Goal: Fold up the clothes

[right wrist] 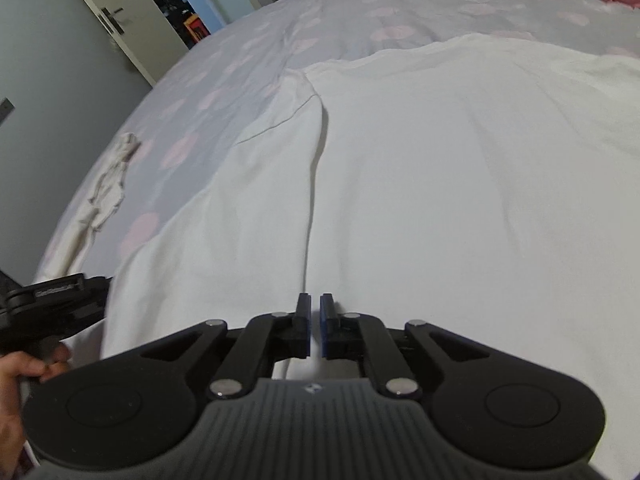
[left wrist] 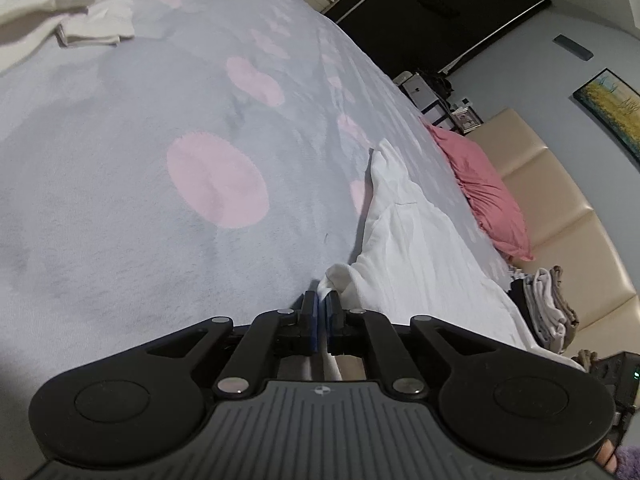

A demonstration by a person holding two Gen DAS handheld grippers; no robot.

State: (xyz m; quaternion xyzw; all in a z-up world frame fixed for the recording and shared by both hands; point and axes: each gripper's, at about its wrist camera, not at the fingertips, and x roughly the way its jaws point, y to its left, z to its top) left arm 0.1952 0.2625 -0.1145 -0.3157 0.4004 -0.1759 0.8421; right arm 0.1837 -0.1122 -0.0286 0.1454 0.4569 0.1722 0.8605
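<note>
A large white garment (right wrist: 420,184) lies spread over the bed, with a long crease running up its middle. My right gripper (right wrist: 316,304) sits at its near edge, jaws almost together, with white cloth pinched between the blue pads. In the left wrist view my left gripper (left wrist: 323,300) is shut on a bunched corner of the same white garment (left wrist: 416,240), which trails away to the right. In the right wrist view the left gripper (right wrist: 52,304) shows at the left edge, held by a hand (right wrist: 20,364).
The bed has a grey-blue sheet (left wrist: 160,140) with pink spots. A heap of cream clothes (left wrist: 92,4) lies at its far side, also visible as cream clothes (right wrist: 112,176). A pink pillow (left wrist: 484,184), a stack of folded clothes (left wrist: 548,304) and a beige headboard (left wrist: 560,200) are to the right.
</note>
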